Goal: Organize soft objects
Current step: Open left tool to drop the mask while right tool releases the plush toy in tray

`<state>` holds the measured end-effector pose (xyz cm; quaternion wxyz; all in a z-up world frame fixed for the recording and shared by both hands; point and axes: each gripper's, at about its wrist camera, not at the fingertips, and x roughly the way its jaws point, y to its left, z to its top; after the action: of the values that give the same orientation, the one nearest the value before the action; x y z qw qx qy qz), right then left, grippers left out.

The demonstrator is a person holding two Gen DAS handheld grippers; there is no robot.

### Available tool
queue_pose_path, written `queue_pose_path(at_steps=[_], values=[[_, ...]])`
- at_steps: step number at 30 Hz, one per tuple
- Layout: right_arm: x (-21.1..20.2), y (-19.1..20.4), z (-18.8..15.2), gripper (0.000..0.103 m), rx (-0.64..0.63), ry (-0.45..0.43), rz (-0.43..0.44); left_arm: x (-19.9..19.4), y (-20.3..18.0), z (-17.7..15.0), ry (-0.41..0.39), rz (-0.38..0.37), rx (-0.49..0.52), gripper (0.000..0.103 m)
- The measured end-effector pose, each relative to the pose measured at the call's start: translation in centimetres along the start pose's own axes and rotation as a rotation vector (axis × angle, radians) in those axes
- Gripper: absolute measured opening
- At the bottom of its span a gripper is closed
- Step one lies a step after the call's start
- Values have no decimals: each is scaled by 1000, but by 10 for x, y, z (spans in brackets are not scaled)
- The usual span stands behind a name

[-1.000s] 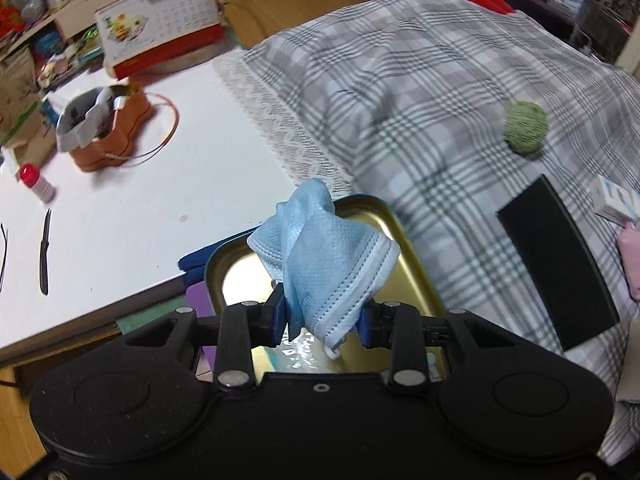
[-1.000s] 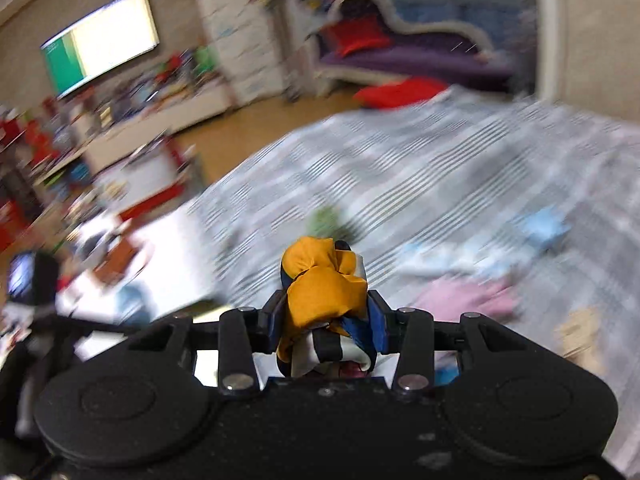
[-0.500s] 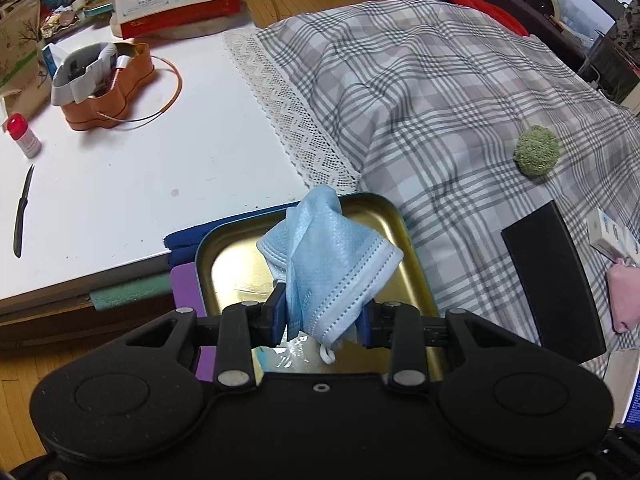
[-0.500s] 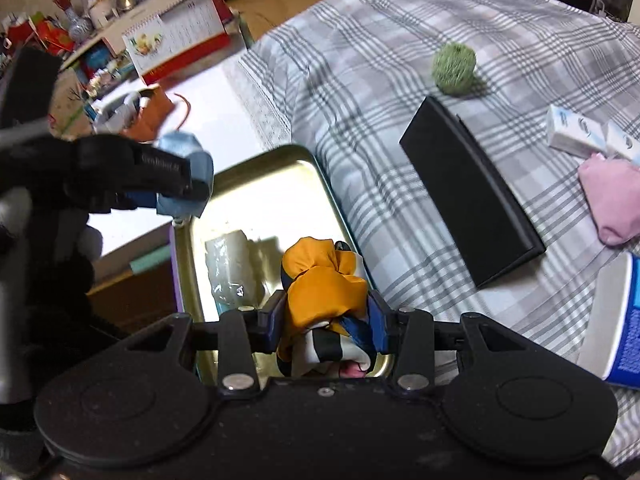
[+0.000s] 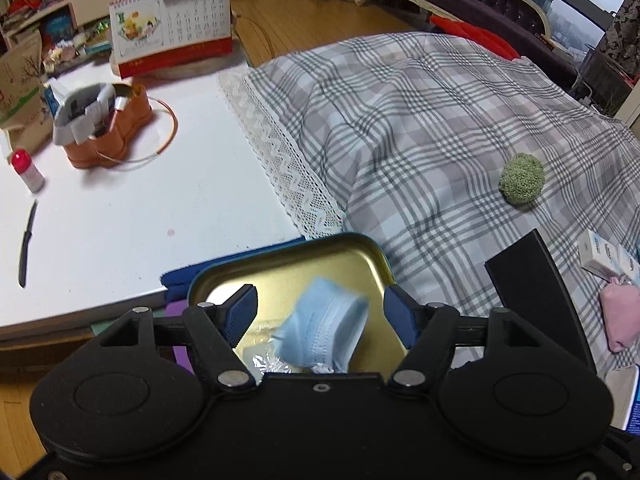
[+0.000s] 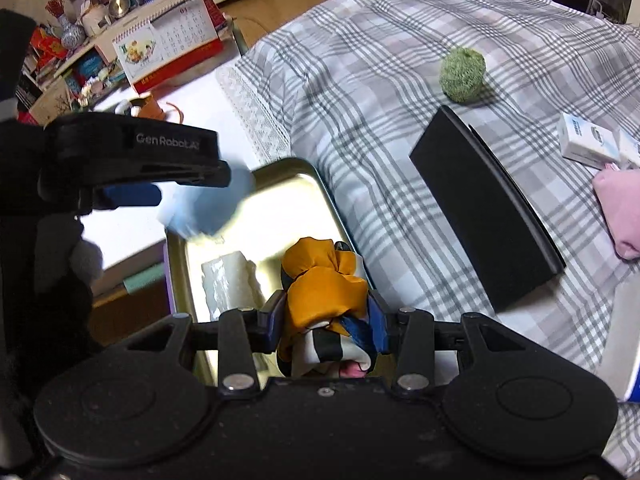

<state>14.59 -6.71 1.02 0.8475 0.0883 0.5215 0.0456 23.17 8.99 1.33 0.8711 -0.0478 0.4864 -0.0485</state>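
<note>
A gold metal tray (image 5: 360, 252) (image 6: 320, 188) sits at the edge of a plaid bedspread. My left gripper (image 5: 320, 312) is open above the tray. A blue face mask (image 5: 324, 336) (image 6: 208, 212) is loose between its fingers, blurred, over the tray. A clear plastic packet (image 6: 228, 284) lies in the tray. My right gripper (image 6: 328, 320) is shut on an orange, blue and striped cloth bundle (image 6: 324, 292) over the tray's near right corner.
On the bedspread lie a green fuzzy ball (image 5: 522, 178) (image 6: 462, 74), a black case (image 6: 484, 208) (image 5: 536, 292), white boxes (image 6: 588, 146) and a pink cloth (image 6: 620, 208). A white table (image 5: 120, 208) to the left holds an orange holder (image 5: 104, 128), a calendar (image 5: 172, 32), a bottle and a knife (image 5: 26, 248).
My left gripper has opened and let go of the blue mask, which drops toward the tray. My right gripper still holds the cloth bundle and has come nearer over the tray.
</note>
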Motion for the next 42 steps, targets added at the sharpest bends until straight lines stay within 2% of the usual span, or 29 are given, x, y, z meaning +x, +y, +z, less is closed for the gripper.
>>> queue_pose_path(at_steps=[2, 4, 6, 7, 18, 23, 30, 34, 37, 42], values=[[2, 2, 2, 44, 4, -13, 16, 2, 1, 0, 6, -1, -7, 73], [1, 4, 4, 46, 9, -38, 25, 5, 3, 0, 22, -11, -23, 73], [0, 5, 5, 58, 10, -54, 34, 7, 5, -1, 33, -10, -31, 73], [-1, 5, 5, 59, 10, -57, 34, 7, 5, -2, 35, -6, -31, 73], [-2, -6, -7, 59, -11, -19, -49, 13, -1, -11, 67, 10, 7, 73], [-2, -11, -13, 59, -6, -2, -60, 15, -1, -14, 78, 20, 19, 73], [-7, -12, -19, 62, -10, -6, -80, 20, -6, -18, 98, 31, 56, 79], [-12, -15, -22, 64, -2, -11, -85, 20, -10, -21, 84, 49, 88, 79], [-16, -18, -25, 65, 7, -16, -91, 20, -13, -22, 76, 51, 103, 84], [-26, -25, -32, 66, 30, -36, -107, 16, -23, -27, 58, 26, 161, 84]])
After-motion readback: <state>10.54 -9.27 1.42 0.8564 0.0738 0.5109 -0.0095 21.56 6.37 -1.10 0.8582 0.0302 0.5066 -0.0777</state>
